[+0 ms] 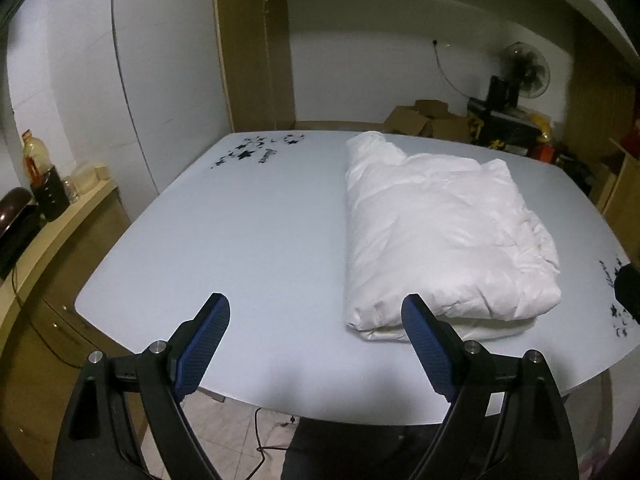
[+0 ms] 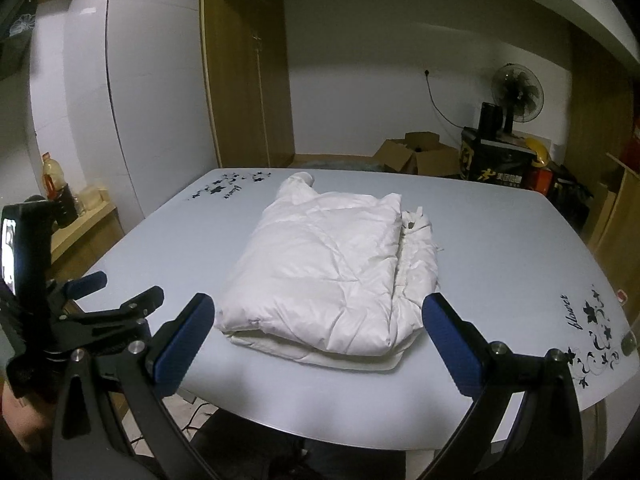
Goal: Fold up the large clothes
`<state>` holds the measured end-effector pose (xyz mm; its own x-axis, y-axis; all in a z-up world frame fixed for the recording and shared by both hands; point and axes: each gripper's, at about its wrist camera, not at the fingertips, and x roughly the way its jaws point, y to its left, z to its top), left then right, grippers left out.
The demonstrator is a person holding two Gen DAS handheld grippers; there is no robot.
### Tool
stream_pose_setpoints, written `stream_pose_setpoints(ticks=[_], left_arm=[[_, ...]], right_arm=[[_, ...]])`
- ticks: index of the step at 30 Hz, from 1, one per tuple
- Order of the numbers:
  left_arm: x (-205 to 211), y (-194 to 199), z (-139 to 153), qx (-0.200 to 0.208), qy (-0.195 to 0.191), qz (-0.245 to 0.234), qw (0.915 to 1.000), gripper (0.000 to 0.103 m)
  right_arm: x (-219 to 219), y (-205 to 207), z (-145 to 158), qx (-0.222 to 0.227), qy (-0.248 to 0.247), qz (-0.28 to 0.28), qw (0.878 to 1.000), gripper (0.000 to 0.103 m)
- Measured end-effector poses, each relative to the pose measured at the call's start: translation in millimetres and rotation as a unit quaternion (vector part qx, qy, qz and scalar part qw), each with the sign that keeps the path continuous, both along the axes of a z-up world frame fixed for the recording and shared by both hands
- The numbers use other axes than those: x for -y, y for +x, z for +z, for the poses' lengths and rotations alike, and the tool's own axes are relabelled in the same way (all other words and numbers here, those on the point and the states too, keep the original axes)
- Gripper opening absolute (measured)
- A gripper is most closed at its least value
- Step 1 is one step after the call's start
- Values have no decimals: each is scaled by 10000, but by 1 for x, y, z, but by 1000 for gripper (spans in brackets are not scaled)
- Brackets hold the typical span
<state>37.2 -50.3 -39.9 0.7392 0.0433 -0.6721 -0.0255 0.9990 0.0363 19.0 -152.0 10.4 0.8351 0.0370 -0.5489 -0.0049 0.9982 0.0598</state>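
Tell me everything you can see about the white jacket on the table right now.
The white jacket is puffy, quilted, padded-looking fabric, folded into a thick rectangular bundle with layered edges at the near end. One sleeve sticks out at the far end. It lies flat on the pale table. Neither gripper touches it.

The jacket's (image 2: 320,272) underside (folded layers) is hidden.

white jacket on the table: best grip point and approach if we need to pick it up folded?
Judgement: grip the stacked near edge of the white jacket, where the layers end facing the grippers, coming in low over the table from the front. Both the left gripper and the right gripper are open, one per near corner; the far sleeve end looks loose.
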Motion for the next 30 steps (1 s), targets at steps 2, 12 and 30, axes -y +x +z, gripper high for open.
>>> stream_pose_setpoints(ticks=[2,12,30], left_arm=[[-3,0,1,-19,-107,58,9999,88],[-13,-7,13,207,-175,397,9988,88],[-5,-9,16,150,-63,63,9998,88]], right_arm=[[0,1,-3,-44,3,3,10000,103],[0,4,-12,-185,67,20,9998,103],[-3,0,-11,-162,20,34,9999,103]])
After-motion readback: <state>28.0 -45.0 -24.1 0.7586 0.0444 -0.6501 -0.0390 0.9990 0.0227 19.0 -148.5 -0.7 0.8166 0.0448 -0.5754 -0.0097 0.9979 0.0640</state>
